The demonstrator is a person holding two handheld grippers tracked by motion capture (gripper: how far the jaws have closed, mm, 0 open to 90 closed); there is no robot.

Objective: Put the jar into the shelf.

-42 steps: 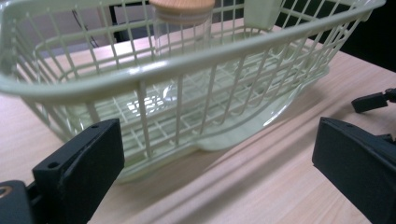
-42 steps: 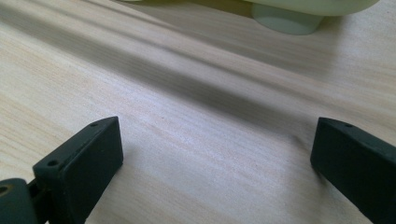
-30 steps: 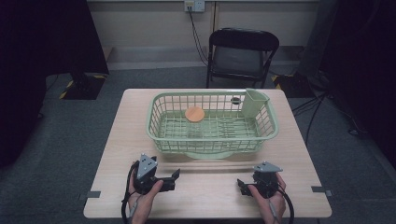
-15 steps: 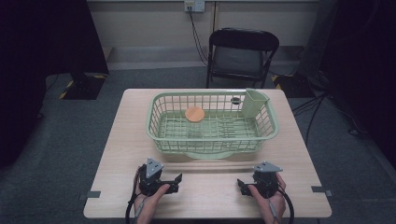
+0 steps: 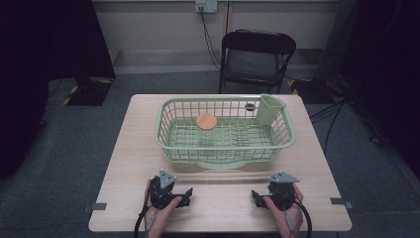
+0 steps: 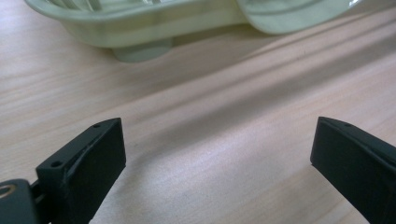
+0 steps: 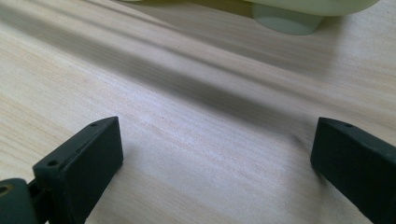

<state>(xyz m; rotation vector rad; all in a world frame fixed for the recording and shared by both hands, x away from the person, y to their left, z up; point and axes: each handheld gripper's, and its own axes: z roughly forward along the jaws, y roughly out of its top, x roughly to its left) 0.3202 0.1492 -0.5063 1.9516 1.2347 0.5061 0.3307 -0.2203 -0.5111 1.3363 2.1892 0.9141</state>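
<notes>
Left gripper (image 5: 184,193) has slid slightly back toward the tabletop (image 5: 223,206) edge; right gripper (image 5: 258,197) unchanged. Both fingers apart, empty. Pale green plastic basket (image 5: 166,144) lies straight ahead, long axis crosswise; round orange disc (image 5: 206,121) inside, nearer left.

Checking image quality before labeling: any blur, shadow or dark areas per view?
High view: table evenly lit, surroundings dark, green basket sharp. Left gripper view: jaws wide apart, basket base soft, its shadow across the wood. Right gripper view: a dark shadow band crosses the wood, basket foot slightly blurred.
</notes>
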